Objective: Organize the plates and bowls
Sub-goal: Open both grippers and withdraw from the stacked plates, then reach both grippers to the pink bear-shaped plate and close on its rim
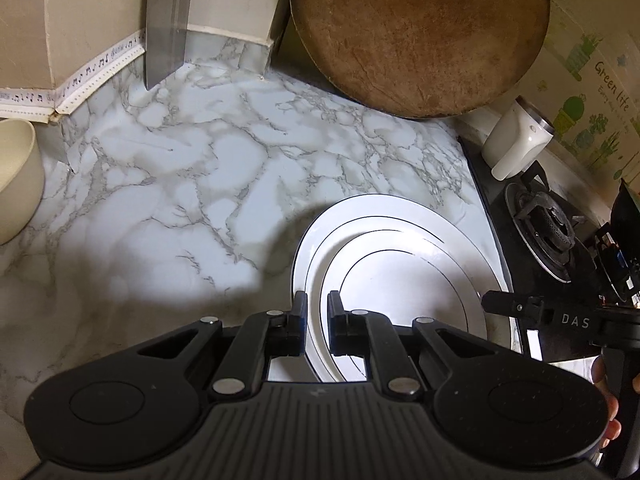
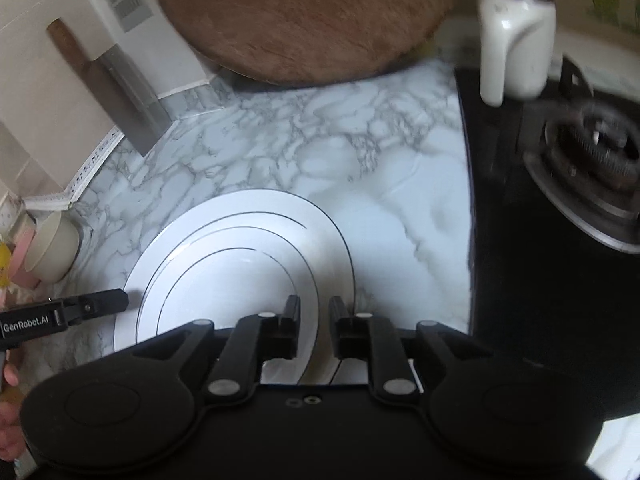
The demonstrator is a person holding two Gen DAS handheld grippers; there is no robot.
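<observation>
A white plate (image 1: 400, 280) with thin black arcs lies on the marble counter (image 1: 180, 184), close to the black stove. My left gripper (image 1: 317, 300) straddles the plate's left rim and is shut on it. In the right wrist view the same plate (image 2: 240, 264) fills the lower middle. My right gripper (image 2: 315, 304) stands over its right rim with a small gap between the jaws; the rim runs through that gap and the pads look clear of it. One of the right gripper's fingers (image 1: 504, 305) shows at the plate's right edge. One of the left gripper's fingers (image 2: 108, 300) shows at its left edge.
A round wooden board (image 1: 420, 32) leans at the back, with a cleaver (image 1: 168, 24) against the wall to its left. A cream bowl (image 1: 16, 176) sits at the far left. The gas stove burner (image 1: 548, 232) and a white jug (image 1: 516, 140) stand on the right.
</observation>
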